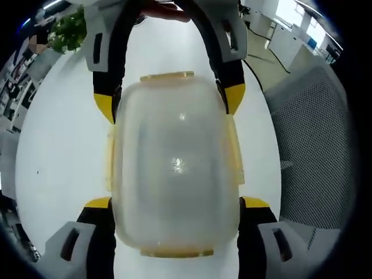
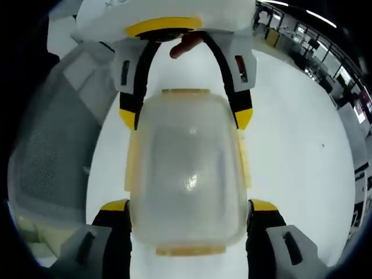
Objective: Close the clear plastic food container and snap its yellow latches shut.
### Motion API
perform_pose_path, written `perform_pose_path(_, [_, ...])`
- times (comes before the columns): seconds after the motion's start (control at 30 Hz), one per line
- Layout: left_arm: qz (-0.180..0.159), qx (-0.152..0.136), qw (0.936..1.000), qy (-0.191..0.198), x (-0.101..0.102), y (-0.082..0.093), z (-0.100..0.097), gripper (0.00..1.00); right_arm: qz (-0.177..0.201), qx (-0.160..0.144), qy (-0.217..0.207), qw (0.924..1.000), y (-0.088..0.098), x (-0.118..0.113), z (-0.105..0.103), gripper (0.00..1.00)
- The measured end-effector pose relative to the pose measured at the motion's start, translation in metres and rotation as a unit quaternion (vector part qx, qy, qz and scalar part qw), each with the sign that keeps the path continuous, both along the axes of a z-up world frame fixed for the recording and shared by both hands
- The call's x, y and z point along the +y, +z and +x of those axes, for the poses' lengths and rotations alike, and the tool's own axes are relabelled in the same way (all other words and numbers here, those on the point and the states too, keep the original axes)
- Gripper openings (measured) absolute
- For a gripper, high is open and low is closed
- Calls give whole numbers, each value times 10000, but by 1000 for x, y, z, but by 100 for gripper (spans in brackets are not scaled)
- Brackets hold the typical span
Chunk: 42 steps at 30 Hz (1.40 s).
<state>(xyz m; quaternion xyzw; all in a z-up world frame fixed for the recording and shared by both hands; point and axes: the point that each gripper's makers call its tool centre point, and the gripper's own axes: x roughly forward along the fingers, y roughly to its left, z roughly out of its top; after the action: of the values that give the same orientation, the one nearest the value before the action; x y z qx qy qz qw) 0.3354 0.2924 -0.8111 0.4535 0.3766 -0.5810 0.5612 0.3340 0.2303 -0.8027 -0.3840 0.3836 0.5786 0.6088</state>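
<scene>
A clear plastic food container [image 1: 177, 163] lies on the white table [image 1: 58, 145] with its lid on. Yellow latches run along its long sides [image 1: 110, 163] and both ends. My left gripper [image 1: 177, 202] is open, its yellow-tipped jaws straddling the near end, close against the sides. The right gripper [image 1: 170, 103] straddles the far end from the top of the left gripper view. In the right gripper view the same container [image 2: 189, 174] sits between my open right gripper [image 2: 190, 204] below and the left gripper [image 2: 186, 116] above. I cannot tell whether the latches are snapped down.
A grey mesh office chair [image 1: 314, 157] stands beside the table, seen at the left of the right gripper view [image 2: 52, 145]. A green plant [image 1: 70, 29] is at the far table edge. A person's hand [image 2: 186, 43] holds the opposite gripper. Office desks lie beyond.
</scene>
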Motion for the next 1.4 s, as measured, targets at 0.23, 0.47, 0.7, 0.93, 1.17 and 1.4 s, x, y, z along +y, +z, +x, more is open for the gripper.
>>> perform_pose_path(0.23, [-65,-13,10000,32,-1,-1,-1,89,-288,-13,-74,9996,-2,1,-1,82])
perform_pose_path(0.47, [-83,-58,9999,-105,4,-2,-2,89,-6,74,-278,9996,0,6,-7,82])
perform_pose_path(0.7, [-223,-29,9996,-153,10,-1,-4,89,-162,55,-338,9993,-2,14,-9,83])
perform_pose_path(0.93, [-306,4,9993,-221,16,0,-3,90,-127,51,-426,9990,-2,21,-8,83])
perform_pose_path(1.17, [-278,7,9993,-248,24,0,-3,90,-267,42,-466,9986,-5,30,-8,84])
perform_pose_path(1.4, [-394,34,9990,-221,30,0,-3,90,-223,24,-492,9985,-5,35,-7,85])
